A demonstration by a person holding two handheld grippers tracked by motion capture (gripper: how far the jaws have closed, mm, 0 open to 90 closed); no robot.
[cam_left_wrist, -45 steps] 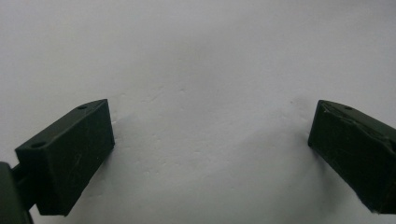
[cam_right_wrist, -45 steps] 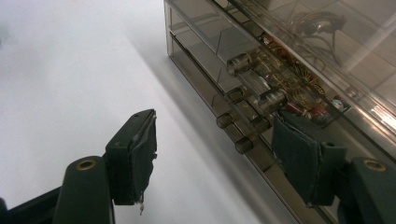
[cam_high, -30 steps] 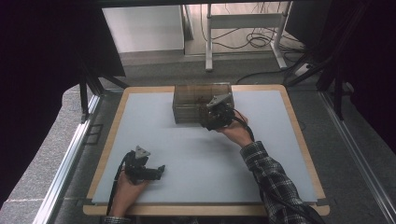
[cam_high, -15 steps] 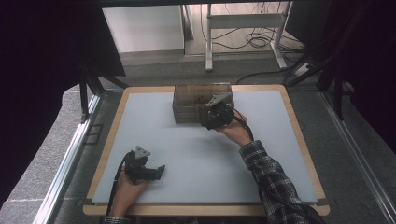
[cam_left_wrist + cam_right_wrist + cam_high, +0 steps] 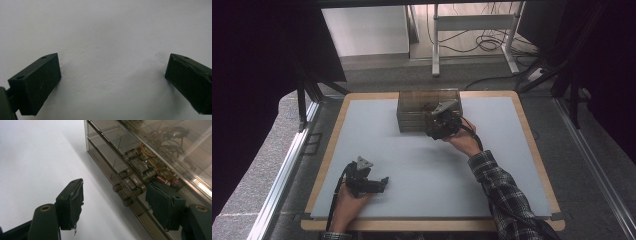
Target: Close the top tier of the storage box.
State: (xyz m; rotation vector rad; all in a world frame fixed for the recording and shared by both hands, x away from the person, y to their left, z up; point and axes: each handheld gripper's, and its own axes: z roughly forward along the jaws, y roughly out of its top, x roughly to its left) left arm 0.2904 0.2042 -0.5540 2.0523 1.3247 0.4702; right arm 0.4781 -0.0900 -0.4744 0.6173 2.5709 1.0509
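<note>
One smoked-transparent drawer cabinet [image 5: 424,109] stands at the far middle of the grey table mat [image 5: 412,165]; it is the only container on the mat. In the right gripper view the drawer cabinet [image 5: 150,157] shows stacked shallow drawers, at least three, each with a clear cylindrical knob [image 5: 125,173] on its front. Through the tinted walls a tangle of thin wires and small electronic parts [image 5: 160,167] lies in the compartments near the knobs; how many pieces there are cannot be told. The other compartments seen through the top look bare.

The right gripper [image 5: 438,125] sits at the cabinet's front right corner, just in front of the drawer fronts. Its jaws stand apart, released, one pad on the mat side and the other close against the cabinet front, with the knobs between them and nothing clamped.

The left gripper [image 5: 382,183] rests well away from the cabinet, at the near left of the mat. Its jaws are spread wide over bare mat, gripping nothing.
</note>
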